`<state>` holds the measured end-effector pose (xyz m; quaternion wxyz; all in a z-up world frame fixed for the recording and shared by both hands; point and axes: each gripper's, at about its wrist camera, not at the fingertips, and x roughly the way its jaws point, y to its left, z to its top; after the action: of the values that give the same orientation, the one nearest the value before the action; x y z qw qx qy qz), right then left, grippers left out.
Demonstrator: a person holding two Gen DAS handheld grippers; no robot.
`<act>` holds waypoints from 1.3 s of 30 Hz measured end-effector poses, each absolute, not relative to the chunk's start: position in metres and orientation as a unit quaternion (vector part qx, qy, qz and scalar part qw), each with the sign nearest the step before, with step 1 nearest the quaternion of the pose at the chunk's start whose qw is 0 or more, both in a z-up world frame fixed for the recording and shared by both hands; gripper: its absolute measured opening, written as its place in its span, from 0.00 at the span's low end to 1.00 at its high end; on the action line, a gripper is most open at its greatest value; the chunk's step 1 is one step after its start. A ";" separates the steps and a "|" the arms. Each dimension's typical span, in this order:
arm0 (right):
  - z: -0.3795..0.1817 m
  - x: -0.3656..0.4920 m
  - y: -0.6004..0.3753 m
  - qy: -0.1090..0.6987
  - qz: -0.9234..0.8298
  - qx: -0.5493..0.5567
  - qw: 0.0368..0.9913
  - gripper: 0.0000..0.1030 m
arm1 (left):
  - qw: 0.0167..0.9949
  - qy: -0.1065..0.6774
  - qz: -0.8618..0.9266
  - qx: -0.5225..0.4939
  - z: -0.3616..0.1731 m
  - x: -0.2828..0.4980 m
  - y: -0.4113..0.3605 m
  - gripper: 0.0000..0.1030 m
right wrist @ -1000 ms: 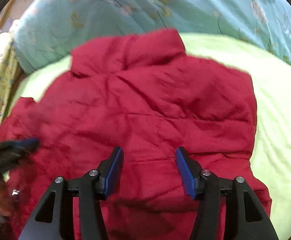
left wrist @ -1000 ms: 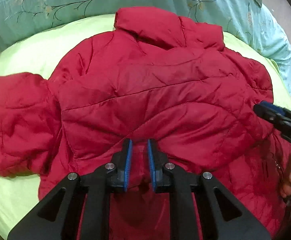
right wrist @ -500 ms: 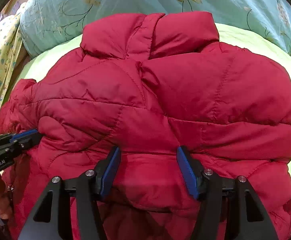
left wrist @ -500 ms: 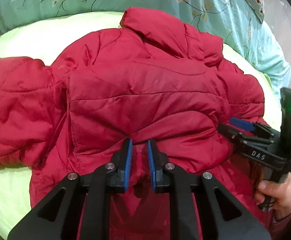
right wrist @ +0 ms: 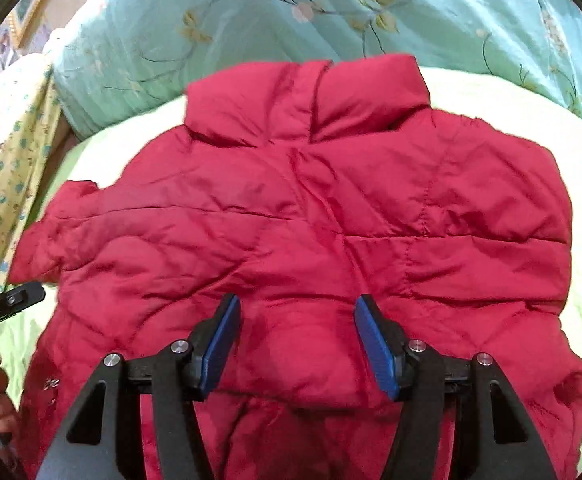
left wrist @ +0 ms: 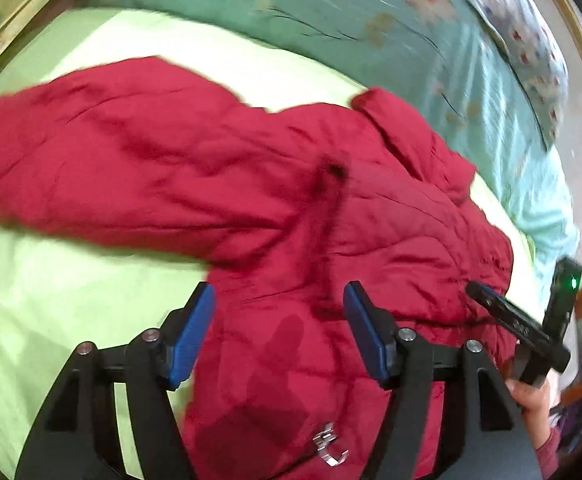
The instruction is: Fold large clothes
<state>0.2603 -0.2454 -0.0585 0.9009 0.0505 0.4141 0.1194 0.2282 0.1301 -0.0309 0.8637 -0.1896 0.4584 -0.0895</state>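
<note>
A green sheet [right wrist: 539,104] covers the bed, with a teal floral quilt [right wrist: 251,12] bunched along its far side, beyond the jacket's collar. A yellow patterned cloth [right wrist: 3,152] lies at the quilt's left end.

The red puffer jacket [right wrist: 311,232] lies spread on the sheet, its collar [right wrist: 307,96] toward the quilt. In the left wrist view one sleeve [left wrist: 103,160] stretches out to the left of the jacket's body across the sheet, blurred. A metal zipper pull [left wrist: 329,444] shows at the jacket's near edge.

The left gripper [left wrist: 279,332] is spread wide over the jacket's near left edge, nothing between its blue pads. The right gripper [right wrist: 297,344] is likewise spread wide above the jacket's lower middle, holding nothing.
</note>
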 end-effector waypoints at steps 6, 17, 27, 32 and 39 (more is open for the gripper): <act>-0.041 0.236 -0.247 0.405 0.142 0.061 0.901 0.60 | 0.857 0.459 -0.048 -0.230 -0.044 0.219 0.175 0.64; -0.019 0.187 -0.243 0.380 0.173 0.075 0.906 0.60 | 0.844 0.447 0.017 -0.297 -0.064 0.215 0.239 0.64; -0.007 0.144 -0.231 0.352 0.187 0.054 0.916 0.60 | 0.834 0.395 0.097 -0.373 -0.077 0.218 0.326 0.64; -0.003 0.137 -0.229 0.347 0.198 0.054 0.915 0.60 | 0.822 0.360 0.131 -0.422 -0.088 0.224 0.371 0.64; -0.010 0.142 -0.237 0.362 0.186 0.064 0.911 0.60 | 0.821 0.337 0.135 -0.441 -0.085 0.243 0.407 0.64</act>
<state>0.1420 -0.2368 -0.0103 0.9111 0.0644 0.3624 0.1857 0.2425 0.4068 -0.0852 0.8206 -0.4414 0.3371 0.1346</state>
